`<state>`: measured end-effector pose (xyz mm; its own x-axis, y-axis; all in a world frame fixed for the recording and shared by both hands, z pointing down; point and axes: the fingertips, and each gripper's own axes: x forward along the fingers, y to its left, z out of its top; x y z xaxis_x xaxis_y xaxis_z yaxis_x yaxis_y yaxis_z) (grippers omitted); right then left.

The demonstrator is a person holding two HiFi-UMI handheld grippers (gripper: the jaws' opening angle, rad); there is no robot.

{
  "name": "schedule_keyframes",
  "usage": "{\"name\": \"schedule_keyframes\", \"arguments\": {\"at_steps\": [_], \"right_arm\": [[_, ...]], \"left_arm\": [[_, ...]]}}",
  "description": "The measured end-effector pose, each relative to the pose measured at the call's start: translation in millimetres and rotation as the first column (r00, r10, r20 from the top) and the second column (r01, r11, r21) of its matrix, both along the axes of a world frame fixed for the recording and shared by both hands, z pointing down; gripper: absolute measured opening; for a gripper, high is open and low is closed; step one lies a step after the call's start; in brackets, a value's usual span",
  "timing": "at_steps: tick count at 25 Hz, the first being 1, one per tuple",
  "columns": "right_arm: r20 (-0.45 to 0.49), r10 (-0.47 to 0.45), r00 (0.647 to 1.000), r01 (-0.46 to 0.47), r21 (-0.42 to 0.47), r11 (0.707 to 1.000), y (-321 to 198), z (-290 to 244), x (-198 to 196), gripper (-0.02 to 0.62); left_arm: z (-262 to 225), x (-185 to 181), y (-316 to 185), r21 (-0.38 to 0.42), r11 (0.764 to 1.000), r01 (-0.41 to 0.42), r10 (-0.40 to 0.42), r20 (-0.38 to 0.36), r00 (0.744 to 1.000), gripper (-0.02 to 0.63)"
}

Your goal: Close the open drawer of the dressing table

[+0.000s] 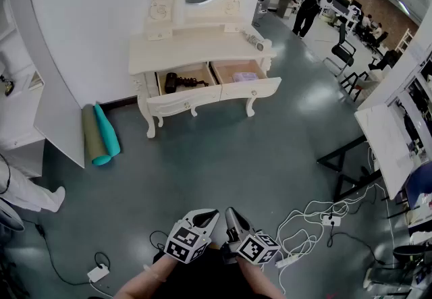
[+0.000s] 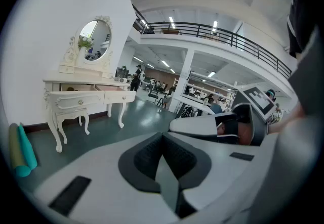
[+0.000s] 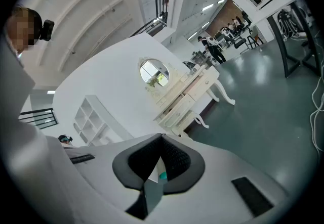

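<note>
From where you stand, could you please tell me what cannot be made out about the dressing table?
Dark thing in the left drawer: head view, too small to identify.
Pale item in the right drawer: head view, too small.
Both drawers' contents: left gripper view, hidden behind the drawer fronts.

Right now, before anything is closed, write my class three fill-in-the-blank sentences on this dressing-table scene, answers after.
1. The dressing table has ___ drawers pulled open.
2. In the head view, the dark hair dryer lies in the ___ drawer.
3. The left gripper and right gripper both have jaws ___, holding nothing.
Missing words: two; left; shut.
</note>
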<state>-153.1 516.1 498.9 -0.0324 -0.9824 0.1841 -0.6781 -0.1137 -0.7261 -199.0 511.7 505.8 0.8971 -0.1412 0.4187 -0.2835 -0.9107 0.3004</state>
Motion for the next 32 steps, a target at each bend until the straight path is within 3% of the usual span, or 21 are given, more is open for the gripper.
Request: {"name": "schedule_keyframes", "arguments": {"at_steps": [5,11,25,32], "right_arm": [[-0.003,-0.002,1.0,0.002,-0.015,1.0,-15,0,-8,0.023],[0.111,-0.01,0.994,0.007,0.025,1.0,-34,-3,-23,0.023],[0.073,-0.01,0.997,0.011,-0.007,1.0,-63,12,-79,0.023],[0.074,0.039,0.996,-0.037,-0.035,0.999,-64,21,-73,0.023]], "left_arm": [[-4,-5,-12,0.008,1.0,-0.027,0.027,0.002,1.0,0.017],[-9,-17,-27,0.019,0.999,-0.042,0.043,-0.006,0.999,0.017],[0,-62,-58,0.003,0.999,-0.042,0.042,-0.014,0.999,0.017],[8,-62,-55,0.001,0.997,-0.077,0.077,-0.01,0.997,0.017]]}}
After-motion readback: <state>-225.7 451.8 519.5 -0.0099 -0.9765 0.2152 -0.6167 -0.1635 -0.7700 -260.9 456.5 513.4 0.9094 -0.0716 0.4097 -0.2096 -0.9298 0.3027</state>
